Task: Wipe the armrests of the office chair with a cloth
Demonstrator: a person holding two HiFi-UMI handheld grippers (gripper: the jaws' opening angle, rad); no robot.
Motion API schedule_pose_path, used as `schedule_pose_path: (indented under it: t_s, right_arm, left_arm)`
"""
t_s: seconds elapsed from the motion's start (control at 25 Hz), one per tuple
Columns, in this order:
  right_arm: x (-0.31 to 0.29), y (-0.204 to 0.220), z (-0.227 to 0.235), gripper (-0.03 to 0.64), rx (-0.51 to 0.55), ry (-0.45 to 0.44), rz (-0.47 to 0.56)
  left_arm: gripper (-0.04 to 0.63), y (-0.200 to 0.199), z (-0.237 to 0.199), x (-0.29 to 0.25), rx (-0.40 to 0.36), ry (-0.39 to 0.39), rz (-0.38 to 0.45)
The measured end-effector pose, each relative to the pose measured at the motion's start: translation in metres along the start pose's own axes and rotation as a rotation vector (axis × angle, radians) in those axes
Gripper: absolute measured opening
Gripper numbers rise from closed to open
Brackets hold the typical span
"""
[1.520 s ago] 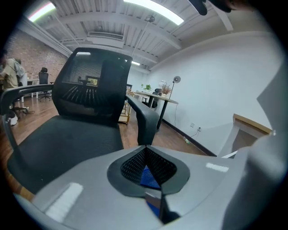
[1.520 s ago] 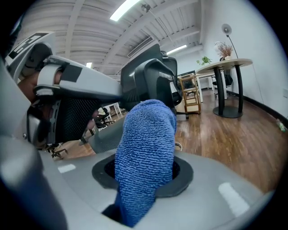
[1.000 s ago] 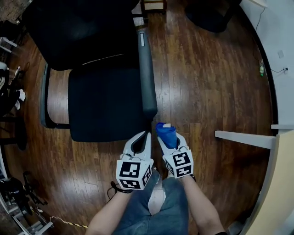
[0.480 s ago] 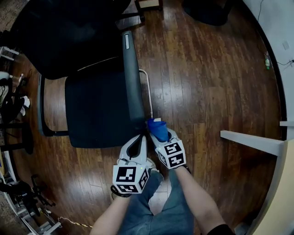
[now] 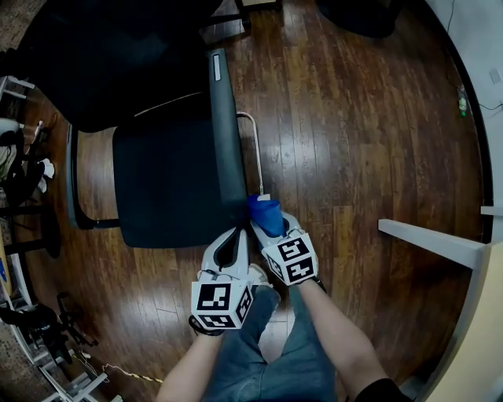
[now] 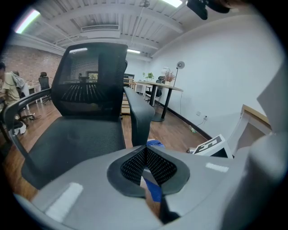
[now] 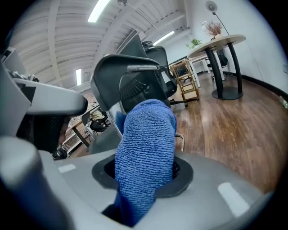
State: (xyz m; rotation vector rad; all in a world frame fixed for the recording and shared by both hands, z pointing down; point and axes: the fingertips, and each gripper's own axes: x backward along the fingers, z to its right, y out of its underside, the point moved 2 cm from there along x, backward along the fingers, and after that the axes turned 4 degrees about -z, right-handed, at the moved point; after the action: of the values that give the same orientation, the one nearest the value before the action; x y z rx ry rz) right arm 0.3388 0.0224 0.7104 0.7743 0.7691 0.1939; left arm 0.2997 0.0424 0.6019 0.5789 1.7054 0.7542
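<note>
while the right claw is gripping a folded blue cloth tight between its jaws, the cloth is sitting at the front end of one armrest of the black office chair — whether the two are touching is not showing. the left claw is hanging just beside it, jaws pressed together on nothing. a dark wood-plank floor is spreading under everything, reddish and glossy. further off, a round table on black legs is standing near a white wall, and strip lights are glowing on the ribbed ceiling.
</note>
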Motion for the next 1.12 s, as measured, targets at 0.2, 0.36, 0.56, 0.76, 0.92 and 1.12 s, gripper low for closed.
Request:
schedule_pose_path:
  t_s: [0.2,0.36,0.56,0.76,0.92,1.12]
  right_arm:
    - [0.021,-0.021,-0.013,0.133,-0.014,0.011,0.025]
    - [0.033,-0.035,-0.022,0.133,-0.034,0.031,0.044]
    - [0.048,-0.047,-0.028,0.133,-0.065,0.062,0.071]
    - [0.061,-0.059,-0.036,0.133,-0.099,0.094,0.104]
    - [0.071,-0.072,-0.039,0.133,-0.085,0.135,0.108]
    - [0.077,-0.094,-0.035,0.133,-0.002,0.174,0.084]
  left_arm:
    - [0.005,-0.012,0.005,0.012,0.0,0.018,-0.007]
    - [0.005,-0.022,0.005,0.021,-0.008,0.038,-0.006]
    - [0.005,-0.034,0.007,0.027,-0.012,0.074,0.007]
    - [0.005,-0.049,0.007,0.033,-0.024,0.114,0.03]
    - [0.005,-0.063,0.004,0.038,-0.036,0.148,0.05]
    - [0.005,-0.091,-0.001,0.038,-0.041,0.177,0.09]
